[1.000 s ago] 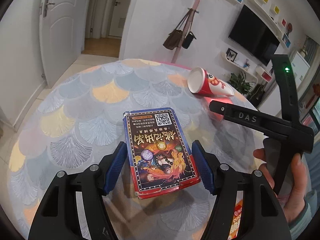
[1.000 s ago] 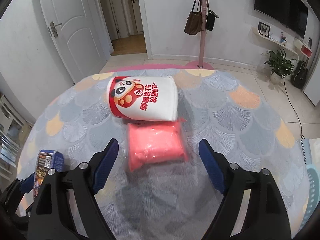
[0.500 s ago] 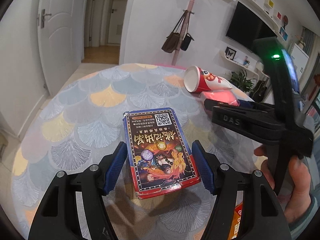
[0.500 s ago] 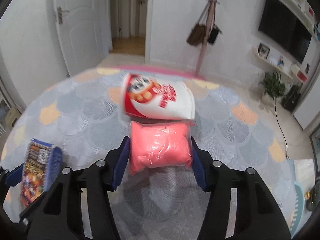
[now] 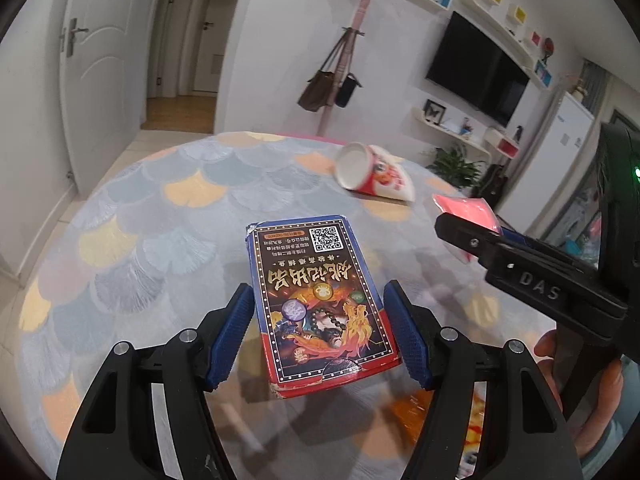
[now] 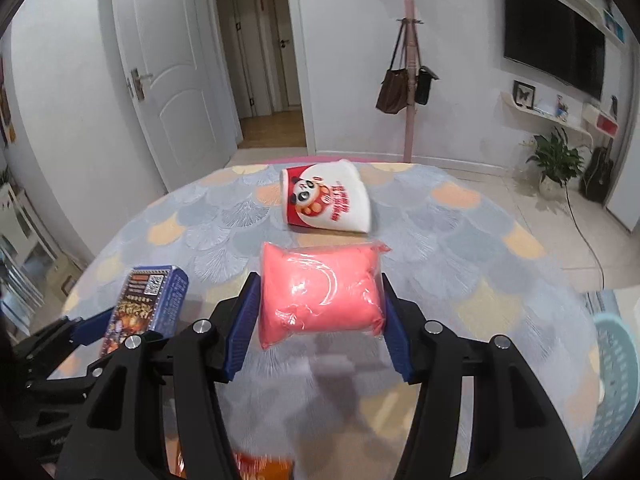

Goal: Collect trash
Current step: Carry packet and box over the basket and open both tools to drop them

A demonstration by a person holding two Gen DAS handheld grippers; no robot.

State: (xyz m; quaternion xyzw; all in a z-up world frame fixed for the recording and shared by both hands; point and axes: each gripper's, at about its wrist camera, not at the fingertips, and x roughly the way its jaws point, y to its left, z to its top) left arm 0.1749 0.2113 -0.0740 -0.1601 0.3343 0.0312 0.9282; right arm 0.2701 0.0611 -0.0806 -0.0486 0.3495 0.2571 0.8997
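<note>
So both my hands are full right now. My left gripper (image 5: 320, 332) has its blue pads (image 5: 231, 338) pressed against the sides of a printed card box (image 5: 320, 300), the one with the QR code and dragon art, and it's lifted off the table (image 5: 168, 216), tilted a bit with the far end up. You can see its shadow underneath, so it's clearly in the air.

My right gripper (image 6: 320, 320) is squeezed onto a pink plastic packet (image 6: 320, 288), soft and puffy, sealed edge sticking out on the right side. That one's held above the table too, with a blurry shadow below it.

The panda paper cup (image 6: 326, 200) is lying on its side further back on the scalloped tablecloth, open mouth facing left, well apart from both grippers. Nobody's touching it.

There's something orange (image 6: 260, 466) down at the near edge of the table under my grippers, maybe a snack wrapper, but it's too blurry and cut off to say for sure.

Over on the far right, off the table, there's a light blue basket (image 6: 616, 380) sitting on the floor. In the background, a coat rack (image 6: 410, 60) with bags hanging on it.
</note>
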